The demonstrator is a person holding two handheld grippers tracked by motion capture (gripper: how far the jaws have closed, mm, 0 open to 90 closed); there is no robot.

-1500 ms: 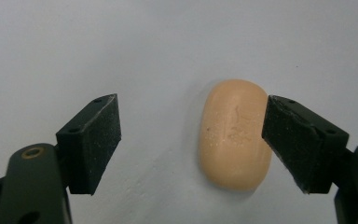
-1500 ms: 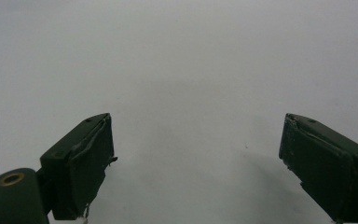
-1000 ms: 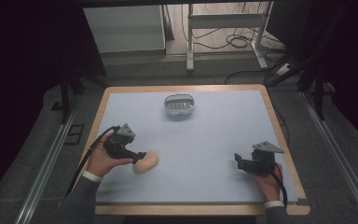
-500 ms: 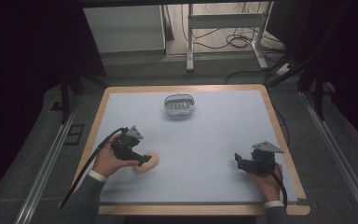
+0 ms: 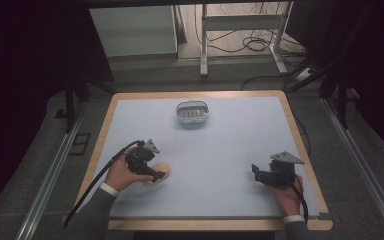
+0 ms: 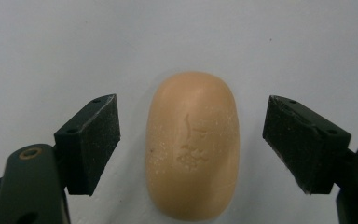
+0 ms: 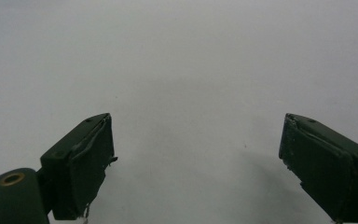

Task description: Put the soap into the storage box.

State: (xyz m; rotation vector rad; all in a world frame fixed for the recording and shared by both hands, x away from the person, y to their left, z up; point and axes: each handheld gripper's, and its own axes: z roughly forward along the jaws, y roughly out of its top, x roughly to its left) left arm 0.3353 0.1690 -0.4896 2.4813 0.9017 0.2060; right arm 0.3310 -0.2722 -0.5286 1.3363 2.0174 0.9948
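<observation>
A peach oval bar of soap (image 6: 191,144) lies flat on the pale blue table top (image 5: 220,145), at the front left in the high view, soap (image 5: 162,174). My left gripper (image 6: 193,114) hangs over it, open, one jaw on each side of the bar with a gap on both sides. In the high view the left gripper (image 5: 152,172) covers part of the soap. My right gripper (image 5: 256,173) rests at the front right, open, with bare table between its jaws (image 7: 196,135).
A small grey soap dish (image 5: 192,112) with a slotted insert stands at the back middle of the table. The table has a wooden rim (image 5: 300,145). Beyond it are dark floor, desk legs and cables.
My left gripper has shifted a little to the right and tipped down over the soap, so its jaws now flank the bar. The right gripper has stayed still.
</observation>
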